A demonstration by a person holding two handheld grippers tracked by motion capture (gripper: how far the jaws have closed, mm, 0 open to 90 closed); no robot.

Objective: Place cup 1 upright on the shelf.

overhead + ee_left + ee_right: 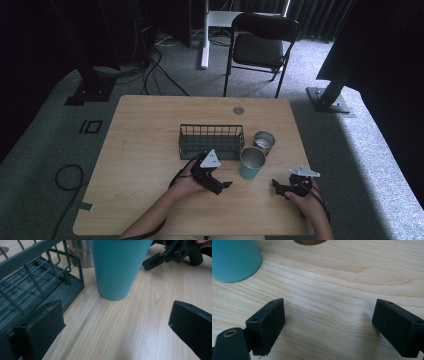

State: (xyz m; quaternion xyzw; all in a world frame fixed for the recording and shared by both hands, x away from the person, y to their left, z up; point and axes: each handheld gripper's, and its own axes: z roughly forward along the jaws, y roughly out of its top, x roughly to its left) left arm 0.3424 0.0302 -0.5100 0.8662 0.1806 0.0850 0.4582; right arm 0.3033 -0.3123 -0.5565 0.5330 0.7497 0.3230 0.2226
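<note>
A teal cup (251,162) stands upright on the wooden table (145,150), with a steel cup (263,142) just behind it to the right. A dark wire basket (211,141) sits left of both cups. My left gripper (223,186) is open, low over the table, a short way left of and nearer than the teal cup (117,267). My right gripper (276,187) is open too, resting near the front edge, right of the teal cup (233,260). Nothing lies between either pair of jaws. The basket (32,290) and steel cup (80,252) appear beyond the left gripper (117,325). Bare wood lies between the jaws of my right gripper (329,322).
A round grommet (238,110) is set in the table's far edge. Behind the table stands a black folding chair (260,45), with cables on the carpet at left and a metal stand base (327,100) at right. Bare wood stretches across the table's left half.
</note>
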